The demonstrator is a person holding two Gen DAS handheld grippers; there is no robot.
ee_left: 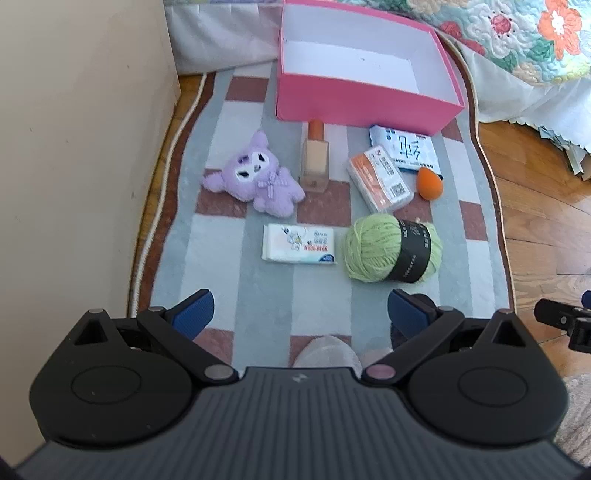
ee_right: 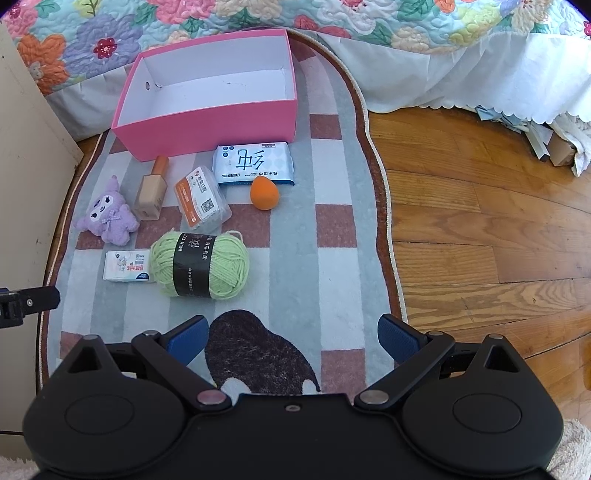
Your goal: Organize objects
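An empty pink box stands at the far end of a checked rug. In front of it lie a purple plush toy, a foundation bottle, an orange-labelled clear case, a blue-white packet, an orange sponge egg, a tissue pack and a green yarn ball. My left gripper and right gripper are both open and empty, hovering above the rug's near end.
A cream cabinet wall rises on the left. A bed with a floral quilt and white skirt lies behind the box. Wood floor extends right of the rug. Part of the other gripper shows at each view's edge.
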